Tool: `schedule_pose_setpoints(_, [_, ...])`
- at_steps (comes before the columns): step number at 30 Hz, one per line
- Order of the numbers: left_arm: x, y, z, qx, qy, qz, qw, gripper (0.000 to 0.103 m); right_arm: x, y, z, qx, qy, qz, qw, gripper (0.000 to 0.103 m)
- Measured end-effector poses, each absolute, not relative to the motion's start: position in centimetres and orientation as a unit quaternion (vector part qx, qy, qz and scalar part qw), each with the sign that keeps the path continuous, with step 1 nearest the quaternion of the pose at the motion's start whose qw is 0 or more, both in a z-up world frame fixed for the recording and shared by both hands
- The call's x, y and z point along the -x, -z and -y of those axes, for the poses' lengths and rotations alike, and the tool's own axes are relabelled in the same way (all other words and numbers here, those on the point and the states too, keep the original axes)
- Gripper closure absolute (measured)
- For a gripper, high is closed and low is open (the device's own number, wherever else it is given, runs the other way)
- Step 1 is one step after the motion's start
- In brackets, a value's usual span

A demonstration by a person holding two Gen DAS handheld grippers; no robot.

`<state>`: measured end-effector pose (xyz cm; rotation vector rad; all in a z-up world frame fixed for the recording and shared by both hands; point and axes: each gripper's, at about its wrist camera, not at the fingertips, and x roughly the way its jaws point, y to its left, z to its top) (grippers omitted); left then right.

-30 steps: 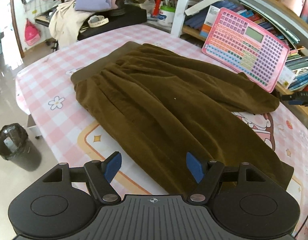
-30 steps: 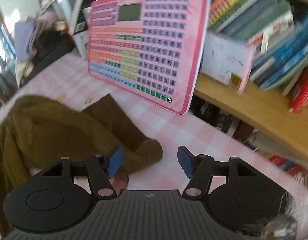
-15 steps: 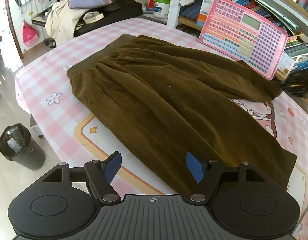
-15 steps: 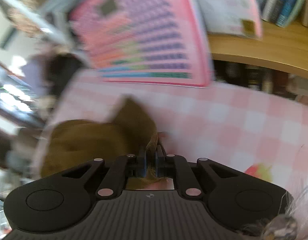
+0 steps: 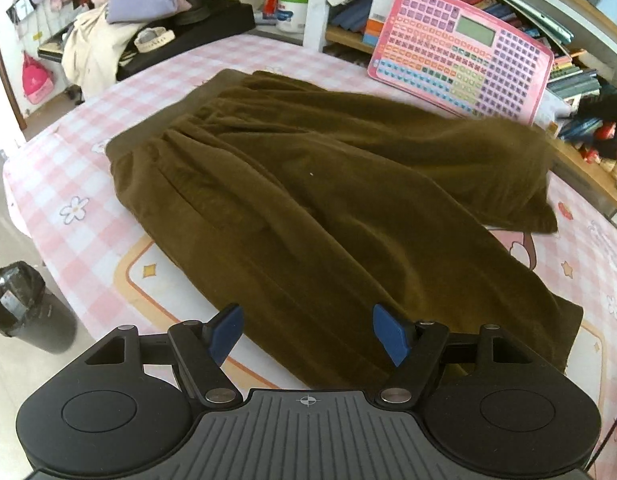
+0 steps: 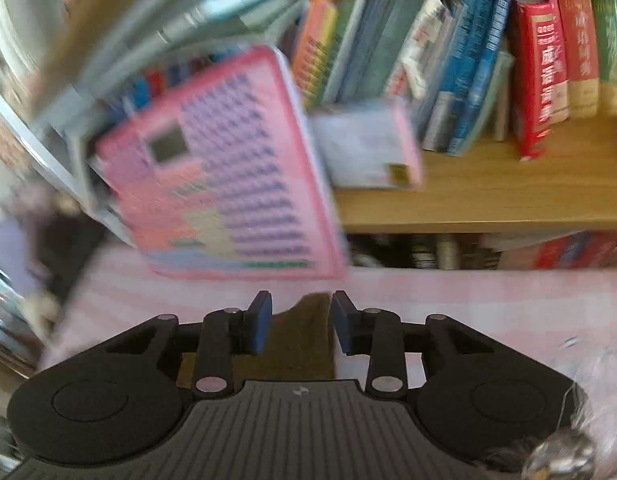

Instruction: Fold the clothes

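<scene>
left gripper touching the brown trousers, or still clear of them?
Apart. Left wrist view: the left gripper hangs open above the brown trousers, both blue pads showing whole with no cloth pinched or bunched between them.

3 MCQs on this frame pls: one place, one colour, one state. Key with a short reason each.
1. Where does the pink keyboard toy stand?
A. flat on the floor
B. propped against the bookshelf at the table's far edge
C. on top of the trousers

2. What colour are the trousers?
A. olive brown
B. navy
C. white

3. What lies between the right gripper's jaws?
A. nothing
B. a book
C. brown cloth

Key:
1 B, it leans on the shelf behind the checked tablecloth.
2 A, one olive-brown colour all over.
3 C, brown fabric shows between the blue pads; the jaws are opening and there are gaps either side.
</scene>
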<state>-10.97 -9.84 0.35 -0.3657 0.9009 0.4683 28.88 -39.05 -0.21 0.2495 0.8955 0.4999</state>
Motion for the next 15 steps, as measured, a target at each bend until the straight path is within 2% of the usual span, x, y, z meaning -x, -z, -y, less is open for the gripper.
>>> schedule_pose_setpoints(9, [10.5,0.2,9.2,0.195,-0.224,-0.431,0.852,0.029,-22.1,5.3,36.6,0.082,-0.296,-0.483,0.820,0.072])
schedule_pose_setpoints(11, [10.1,0.1,9.4,0.190,-0.215,-0.432,0.855,0.029,-21.3,6.1,36.3,0.086,-0.300,-0.491,0.813,0.082])
schedule_pose_setpoints(12, [10.0,0.1,9.5,0.188,-0.212,-0.433,0.856,0.029,-21.0,6.2,36.3,0.085,-0.302,-0.488,0.815,0.093])
schedule_pose_setpoints(15, [9.8,0.1,9.5,0.184,-0.211,-0.430,0.858,0.029,-20.6,3.7,36.8,0.066,-0.312,-0.468,0.824,0.096])
